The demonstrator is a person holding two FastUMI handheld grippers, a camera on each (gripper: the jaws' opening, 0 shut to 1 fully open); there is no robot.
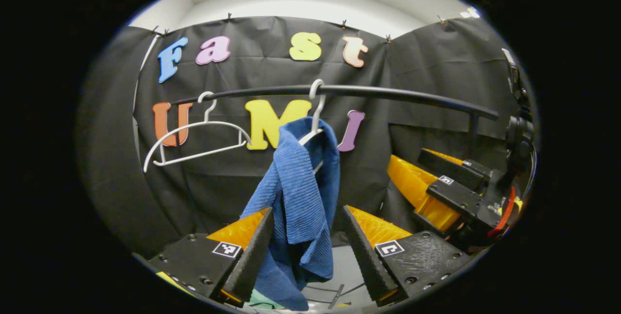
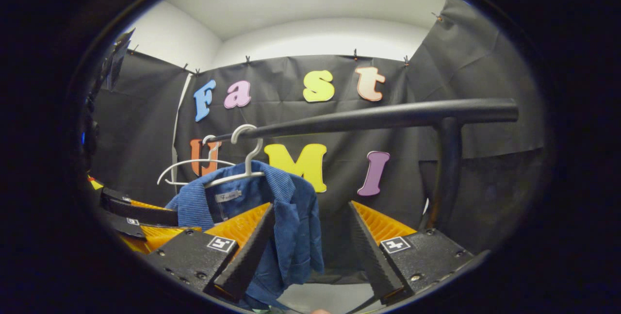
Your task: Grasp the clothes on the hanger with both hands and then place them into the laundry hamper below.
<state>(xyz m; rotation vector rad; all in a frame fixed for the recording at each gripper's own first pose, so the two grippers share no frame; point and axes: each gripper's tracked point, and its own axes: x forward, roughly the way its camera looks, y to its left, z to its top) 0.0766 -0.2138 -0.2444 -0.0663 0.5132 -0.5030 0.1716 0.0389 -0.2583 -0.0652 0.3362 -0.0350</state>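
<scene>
A blue ribbed garment hangs on a white hanger from a black rail. My left gripper is open, and the garment's lower folds hang in the gap between its fingers. Its left finger lies against the cloth. The right gripper shows farther right, apart from the garment. In the right gripper view the garment droops from its hanger. My right gripper is open around the garment's right side. The left gripper sits at the left beside the cloth.
An empty white hanger hangs further left on the rail, also seen as the empty hanger. The rail ends at a black upright post close on the right. A pale floor patch shows low between the fingers.
</scene>
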